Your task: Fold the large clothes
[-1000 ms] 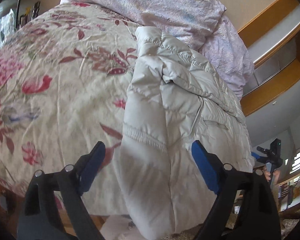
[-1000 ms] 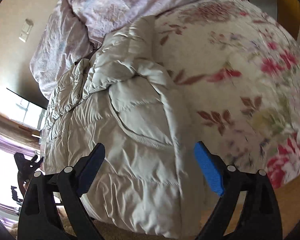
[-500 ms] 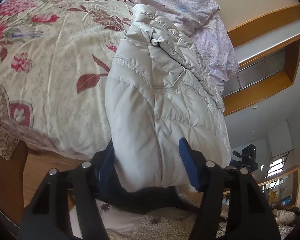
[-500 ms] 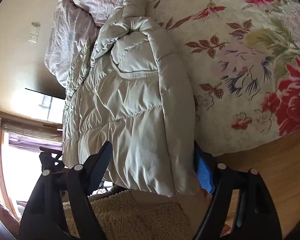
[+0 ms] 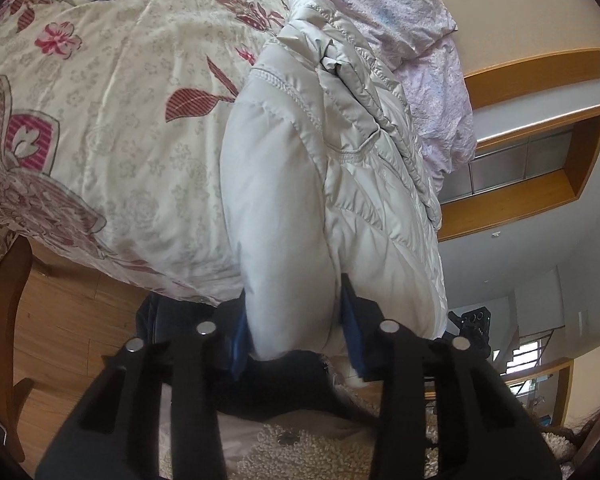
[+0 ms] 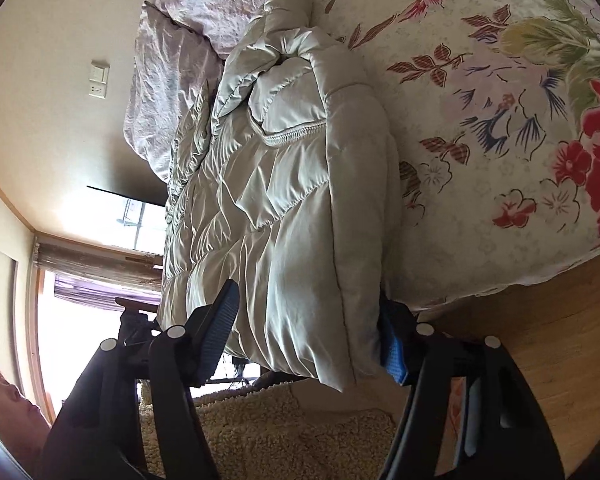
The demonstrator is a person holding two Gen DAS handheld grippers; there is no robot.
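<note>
Closed in since a second ago: left gripper (image 5: 294,332) now pinching the puffy jacket (image 5: 320,184) hem at the floral bedspread (image 5: 112,128) edge. Right gripper (image 6: 308,340) closing, seemingly clamped on the jacket (image 6: 284,208) corner.

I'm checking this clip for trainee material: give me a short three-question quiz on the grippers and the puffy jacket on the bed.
1. True or false: the left gripper has a bulge of the beige puffer jacket squeezed between its blue pads.
2. What does the jacket lie on? A) the floral bedspread; B) the shaggy rug; C) the wooden floor.
3. In the right wrist view, which end of the jacket sits between the right gripper fingers: the one overhanging the bed's near edge or the one by the lilac pillows?

Key: 1 true; 2 A; 3 the end overhanging the near edge.
</note>
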